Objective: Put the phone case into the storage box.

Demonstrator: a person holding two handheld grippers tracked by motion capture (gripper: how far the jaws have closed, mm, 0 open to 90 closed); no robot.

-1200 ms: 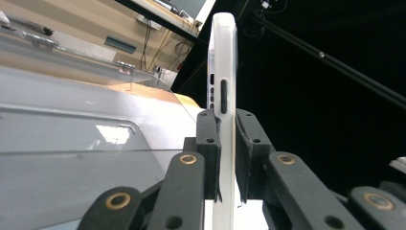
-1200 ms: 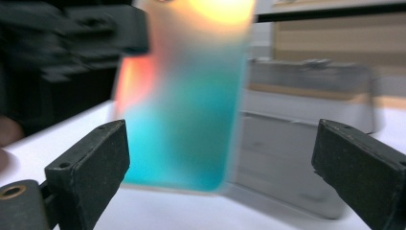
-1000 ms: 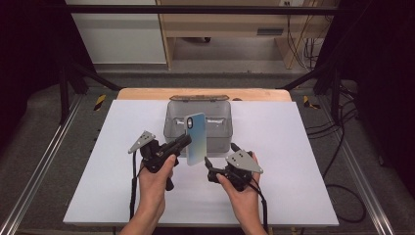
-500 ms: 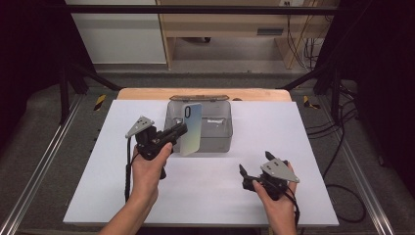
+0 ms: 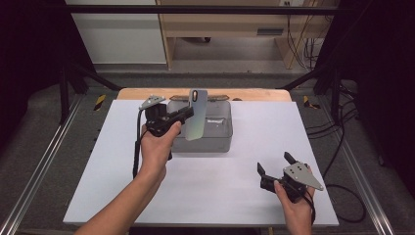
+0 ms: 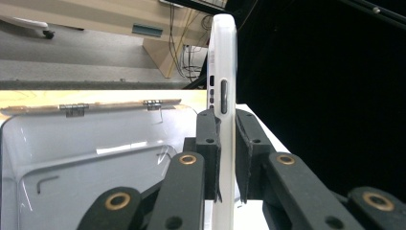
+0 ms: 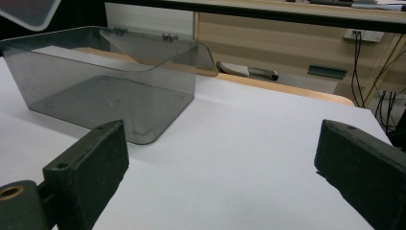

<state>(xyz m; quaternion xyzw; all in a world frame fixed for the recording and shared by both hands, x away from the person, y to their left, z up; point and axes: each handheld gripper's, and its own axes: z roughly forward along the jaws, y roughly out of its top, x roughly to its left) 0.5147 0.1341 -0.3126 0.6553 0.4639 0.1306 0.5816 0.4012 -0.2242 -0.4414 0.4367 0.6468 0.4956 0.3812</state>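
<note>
risk: phone slips over box.
my left gripper clamps its thin edges; right gripper gapes idle.

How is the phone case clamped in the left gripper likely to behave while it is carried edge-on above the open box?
The phone case probably stays straight: it stands upright, unbent, above the left gripper. It looks thin and hollow, so likely light. Its glossy sides may slip, since the pads grip a short stretch.
</note>
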